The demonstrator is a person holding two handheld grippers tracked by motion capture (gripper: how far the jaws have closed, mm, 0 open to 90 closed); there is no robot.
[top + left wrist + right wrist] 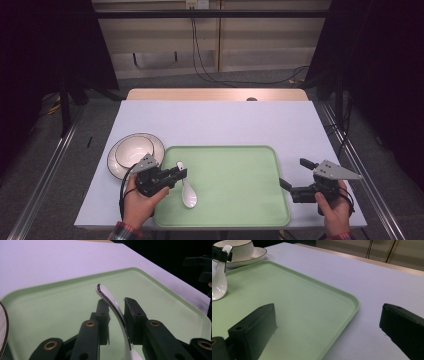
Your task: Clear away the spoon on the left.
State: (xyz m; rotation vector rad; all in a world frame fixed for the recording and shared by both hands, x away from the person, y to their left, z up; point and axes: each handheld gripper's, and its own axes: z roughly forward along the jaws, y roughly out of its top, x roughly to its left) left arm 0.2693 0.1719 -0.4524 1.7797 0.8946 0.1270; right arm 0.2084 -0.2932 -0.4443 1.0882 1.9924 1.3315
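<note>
A white ceramic soup spoon [189, 197] lies on the left part of a pale green tray [235, 185], bowl end toward me and handle rising toward the left gripper [181, 173]. In the left gripper view the curved handle [107, 293] stands between the two black jaws; it lies against the right-hand jaw, and a narrow gap shows at the other one. The right gripper [293, 174] hovers at the tray's right edge with its jaws wide apart [327, 308] and nothing between them. The right gripper view shows the spoon [218, 282] far off at the left.
A white bowl [131, 152] sits on a dark-rimmed plate [156, 145] just left of the tray, close behind the left gripper. The tray [299, 297] lies on a light table [220, 120]. A cable trails from the left gripper.
</note>
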